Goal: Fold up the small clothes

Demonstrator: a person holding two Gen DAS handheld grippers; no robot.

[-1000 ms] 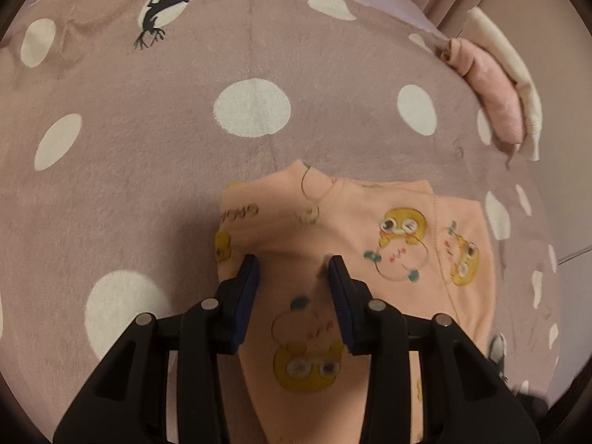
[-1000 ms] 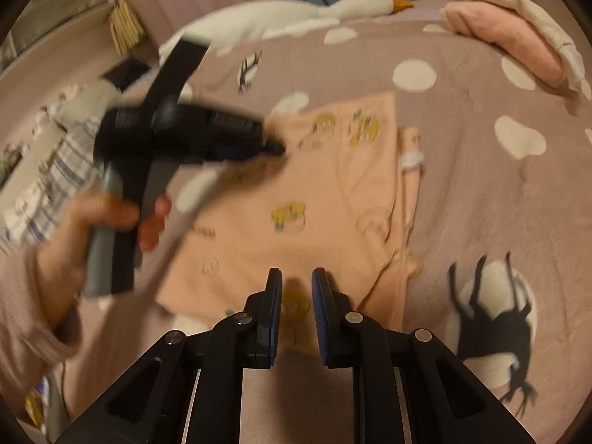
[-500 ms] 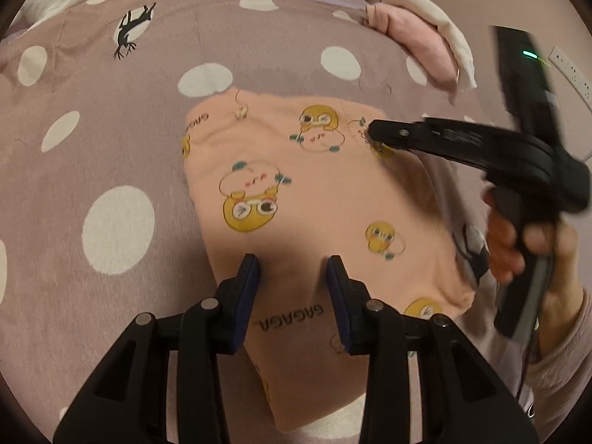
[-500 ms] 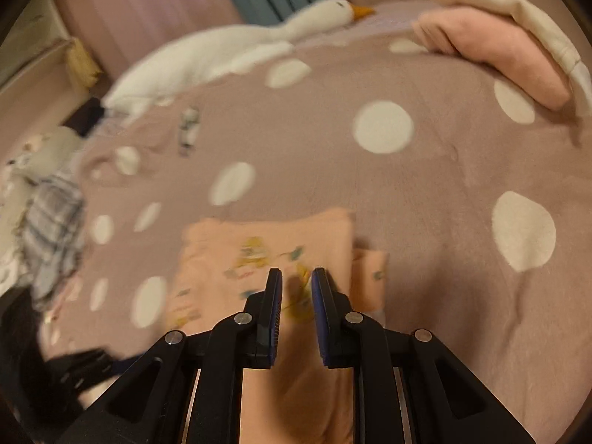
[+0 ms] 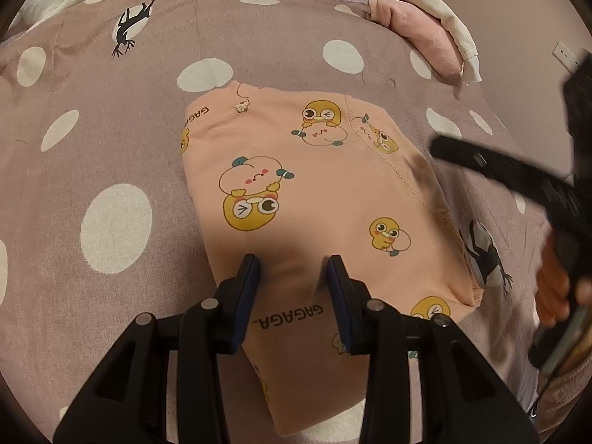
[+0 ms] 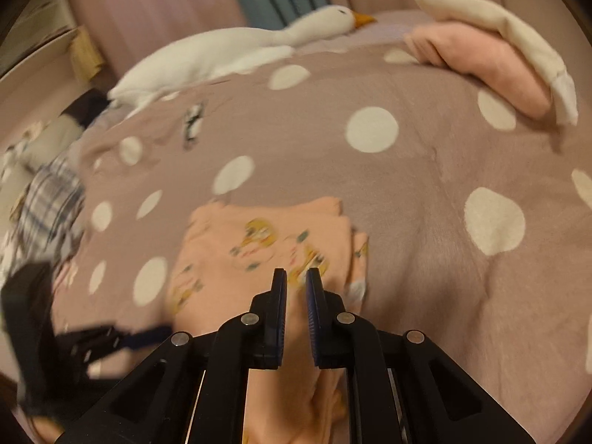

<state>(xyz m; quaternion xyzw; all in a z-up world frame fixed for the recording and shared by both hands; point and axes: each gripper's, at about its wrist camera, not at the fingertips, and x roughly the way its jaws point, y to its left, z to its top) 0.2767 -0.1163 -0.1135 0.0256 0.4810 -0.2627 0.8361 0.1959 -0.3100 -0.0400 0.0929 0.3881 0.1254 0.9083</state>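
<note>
A peach garment (image 5: 314, 192) with yellow duck prints lies folded flat on the mauve dotted bedspread (image 5: 92, 129). My left gripper (image 5: 292, 262) stands open, its fingertips on the near part of the garment with a soft crease between them. In the right wrist view the garment (image 6: 240, 244) is blurred, and the left gripper (image 6: 148, 333) shows dark at the lower left. My right gripper (image 6: 296, 277) hovers over the garment's right part, its jaws closing to a narrow gap with nothing pinched. It also appears at the right of the left wrist view (image 5: 438, 146), held by a hand (image 5: 555, 285).
A pile of folded pink and cream clothes (image 5: 425, 33) lies at the bed's far right edge. A white goose plush (image 6: 229, 51) stretches along the far side. A plaid cloth (image 6: 48, 199) sits off to the left. The bed drops away at the right.
The left gripper pulled back from the garment's far part to its near part, then held still. The right gripper lifted and drew away to the garment's right edge, its jaws narrowing.
</note>
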